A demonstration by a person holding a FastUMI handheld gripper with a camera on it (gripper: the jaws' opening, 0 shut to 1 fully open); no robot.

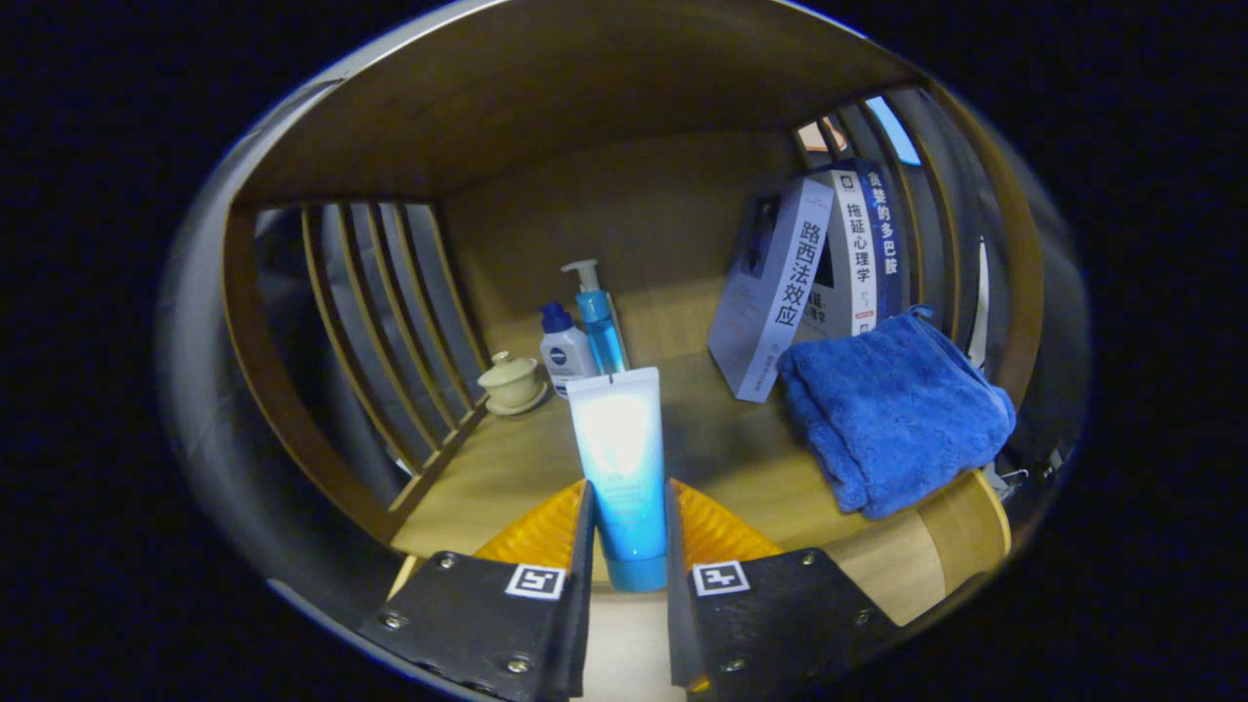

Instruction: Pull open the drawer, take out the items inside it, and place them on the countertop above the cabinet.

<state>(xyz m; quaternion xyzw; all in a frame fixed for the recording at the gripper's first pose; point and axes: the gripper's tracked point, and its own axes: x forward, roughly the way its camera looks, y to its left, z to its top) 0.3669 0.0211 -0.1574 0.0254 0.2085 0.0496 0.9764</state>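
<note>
A white-to-blue squeeze tube [622, 468] stands cap-down between my fingers, and my gripper [629, 507] is shut on its lower part. The tube hangs just above the front of the wooden countertop [507, 468], inside a shelf bay with slatted sides. Both fingers press on the tube's sides. The drawer and cabinet lie below, hidden from here.
A folded blue towel [892, 414] lies on the countertop to the right of the fingers. Behind it lean three books [809, 283]. At the back left stand a blue pump bottle [600, 327], a small white bottle [567, 359] and a lidded cream cup [511, 380].
</note>
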